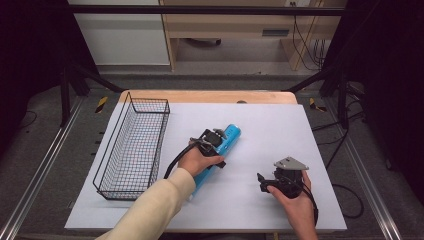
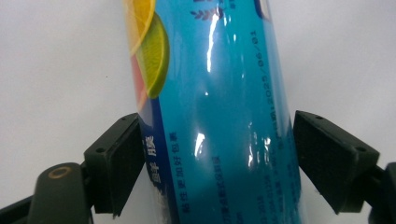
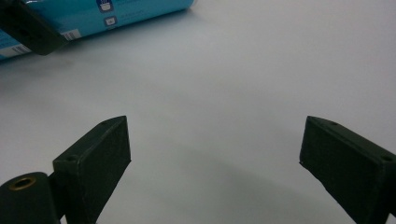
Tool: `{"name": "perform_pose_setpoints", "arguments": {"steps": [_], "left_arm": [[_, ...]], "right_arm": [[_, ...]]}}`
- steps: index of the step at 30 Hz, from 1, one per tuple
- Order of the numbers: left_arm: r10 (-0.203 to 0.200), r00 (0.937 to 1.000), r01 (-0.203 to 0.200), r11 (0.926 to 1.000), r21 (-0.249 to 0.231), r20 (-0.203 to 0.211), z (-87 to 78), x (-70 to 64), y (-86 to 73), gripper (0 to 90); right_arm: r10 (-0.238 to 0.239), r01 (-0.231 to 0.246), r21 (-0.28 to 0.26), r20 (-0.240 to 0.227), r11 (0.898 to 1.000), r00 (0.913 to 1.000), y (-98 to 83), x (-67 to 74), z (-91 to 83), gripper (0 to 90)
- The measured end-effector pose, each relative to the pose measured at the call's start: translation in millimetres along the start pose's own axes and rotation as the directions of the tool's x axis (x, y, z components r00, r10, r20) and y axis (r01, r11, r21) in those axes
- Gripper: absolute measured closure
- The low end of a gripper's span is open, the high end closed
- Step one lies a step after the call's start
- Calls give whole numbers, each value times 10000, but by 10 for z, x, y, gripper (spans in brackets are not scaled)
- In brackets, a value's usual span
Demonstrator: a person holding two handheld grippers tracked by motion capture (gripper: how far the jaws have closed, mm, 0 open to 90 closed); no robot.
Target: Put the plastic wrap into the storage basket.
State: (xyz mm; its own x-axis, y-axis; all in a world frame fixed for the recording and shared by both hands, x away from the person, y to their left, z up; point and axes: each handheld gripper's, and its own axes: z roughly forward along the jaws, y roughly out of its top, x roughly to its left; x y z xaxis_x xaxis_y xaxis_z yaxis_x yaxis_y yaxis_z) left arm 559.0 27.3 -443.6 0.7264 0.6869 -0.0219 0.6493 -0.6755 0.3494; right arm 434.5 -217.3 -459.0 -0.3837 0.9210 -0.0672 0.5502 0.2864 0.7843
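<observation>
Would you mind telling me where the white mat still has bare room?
Free: the far right of the white mat, beyond the blue tube. Crowded: the strip between the wire basket and the tube.

Blue tube (image 1: 222,148): mid hidden by left gripper (image 1: 212,141) & hand; small print blurred, ends cut off in left gripper view.

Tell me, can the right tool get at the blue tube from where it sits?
Probably yes: the right tool is open, and bare white table lies between it and the blue tube. The left tool already straddles the tube's middle, so only the ends are free.
</observation>
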Motion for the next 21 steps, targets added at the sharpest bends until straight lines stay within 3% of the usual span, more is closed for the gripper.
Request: {"name": "perform_pose_setpoints", "arguments": {"steps": [12,21], "left_arm": [[-271,9996,269,9979,-586,-19,20,21,-24,269],[-177,9998,174,9986,-498,-74,39,22,-14,272]], "right_arm": [[-18,18,12,-34,10000,10000,0,1,0,93],[-59,59,8,-84,10000,9999,-1,7,3,93]]}}
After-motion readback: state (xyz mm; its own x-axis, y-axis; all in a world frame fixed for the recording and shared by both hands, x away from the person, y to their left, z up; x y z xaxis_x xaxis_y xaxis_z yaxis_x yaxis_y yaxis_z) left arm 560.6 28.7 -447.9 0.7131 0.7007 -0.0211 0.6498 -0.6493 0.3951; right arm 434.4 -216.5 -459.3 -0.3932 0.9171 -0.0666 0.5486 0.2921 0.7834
